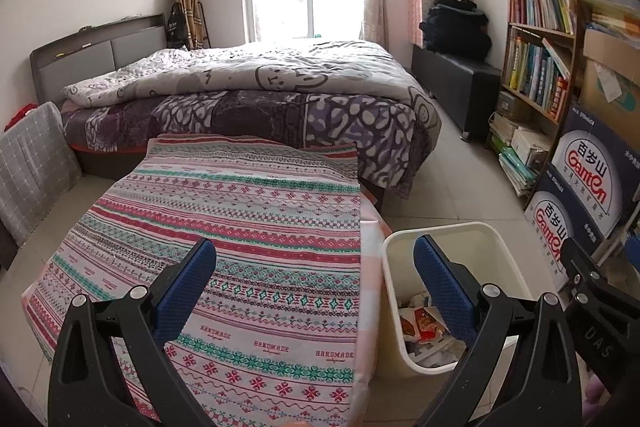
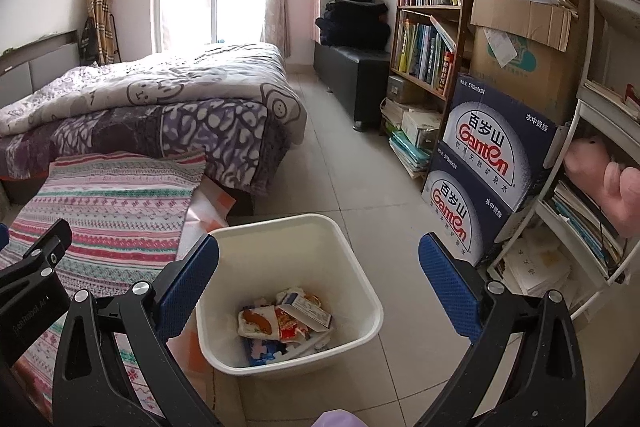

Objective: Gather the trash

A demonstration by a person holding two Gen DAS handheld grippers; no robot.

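Observation:
A white trash bin stands on the tiled floor beside a table with a striped patterned cloth. Inside lie snack wrappers and a small carton; the bin also shows in the left wrist view. My left gripper is open and empty above the cloth, its right finger over the bin. My right gripper is open and empty, held above the bin. The right gripper's body shows at the right of the left wrist view. No loose trash shows on the cloth.
A bed with a grey quilt lies beyond the table. Stacked blue Ganten boxes, a bookshelf and a white rack line the right wall. A black bench stands farther back. Tiled floor runs between.

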